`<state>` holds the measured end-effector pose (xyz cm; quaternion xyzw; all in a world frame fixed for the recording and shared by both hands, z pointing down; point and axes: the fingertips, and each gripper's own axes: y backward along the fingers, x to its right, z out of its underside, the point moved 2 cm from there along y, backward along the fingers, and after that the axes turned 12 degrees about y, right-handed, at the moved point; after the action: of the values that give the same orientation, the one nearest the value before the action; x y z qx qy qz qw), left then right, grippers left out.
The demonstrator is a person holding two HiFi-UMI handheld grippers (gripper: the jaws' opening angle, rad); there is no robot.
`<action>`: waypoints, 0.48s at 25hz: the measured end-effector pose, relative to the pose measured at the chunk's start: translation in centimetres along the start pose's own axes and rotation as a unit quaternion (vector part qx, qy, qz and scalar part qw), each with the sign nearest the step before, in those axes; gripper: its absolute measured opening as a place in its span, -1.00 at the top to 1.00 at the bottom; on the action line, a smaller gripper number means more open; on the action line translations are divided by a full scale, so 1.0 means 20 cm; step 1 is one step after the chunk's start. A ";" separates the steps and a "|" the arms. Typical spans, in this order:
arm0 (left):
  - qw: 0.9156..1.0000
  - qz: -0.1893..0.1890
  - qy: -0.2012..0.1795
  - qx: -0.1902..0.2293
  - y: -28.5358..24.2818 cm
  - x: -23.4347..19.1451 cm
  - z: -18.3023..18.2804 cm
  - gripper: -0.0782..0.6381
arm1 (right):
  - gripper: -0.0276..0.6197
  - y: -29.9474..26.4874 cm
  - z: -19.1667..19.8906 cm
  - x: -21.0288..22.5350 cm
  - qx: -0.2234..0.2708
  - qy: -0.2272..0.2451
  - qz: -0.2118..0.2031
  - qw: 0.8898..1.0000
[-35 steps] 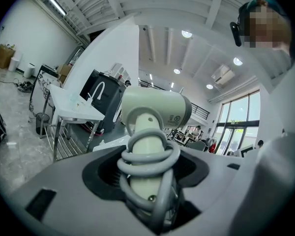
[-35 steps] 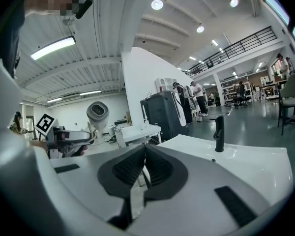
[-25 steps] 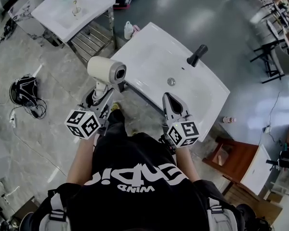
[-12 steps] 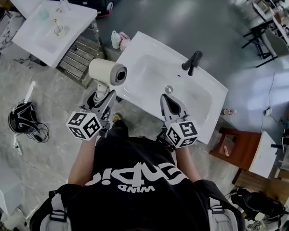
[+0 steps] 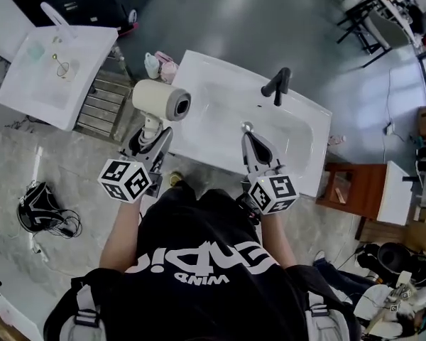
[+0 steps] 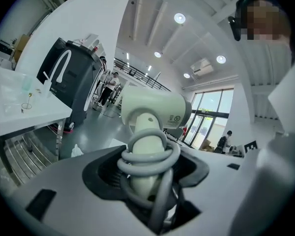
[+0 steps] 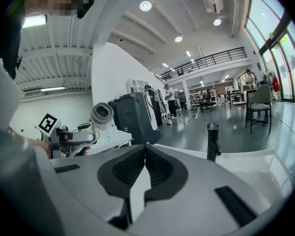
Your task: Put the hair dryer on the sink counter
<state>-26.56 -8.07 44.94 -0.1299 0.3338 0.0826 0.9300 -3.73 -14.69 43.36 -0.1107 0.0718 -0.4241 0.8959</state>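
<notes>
Though unseen overhead, cord [image 6: 150,154] coils round hair dryer [image 6: 155,109].

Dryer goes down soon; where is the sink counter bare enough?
Bare on the sink counter: the flat strip left of the basin, beside the hair dryer, and the strip right of the basin. Crowded: the back rim by the faucet, the front edge under the right hand-held gripper.
</notes>
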 end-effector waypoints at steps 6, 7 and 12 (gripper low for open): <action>1.000 0.003 0.001 -0.020 -0.05 -0.05 -0.01 0.01 | 0.86 -0.02 0.01 0.00 -0.007 -0.007 0.017 1.000; 1.000 0.001 0.003 -0.021 -0.06 -0.06 -0.01 0.01 | 0.86 -0.03 0.01 0.00 -0.006 -0.009 0.019 1.000; 1.000 -0.005 0.002 -0.030 -0.10 -0.09 -0.01 0.01 | 0.86 -0.08 0.00 0.01 -0.001 -0.010 0.020 1.000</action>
<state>-27.52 -10.23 46.35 -0.1599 0.3319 0.0881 0.9255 -4.67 -15.84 43.81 -0.1147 0.0657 -0.4046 0.9049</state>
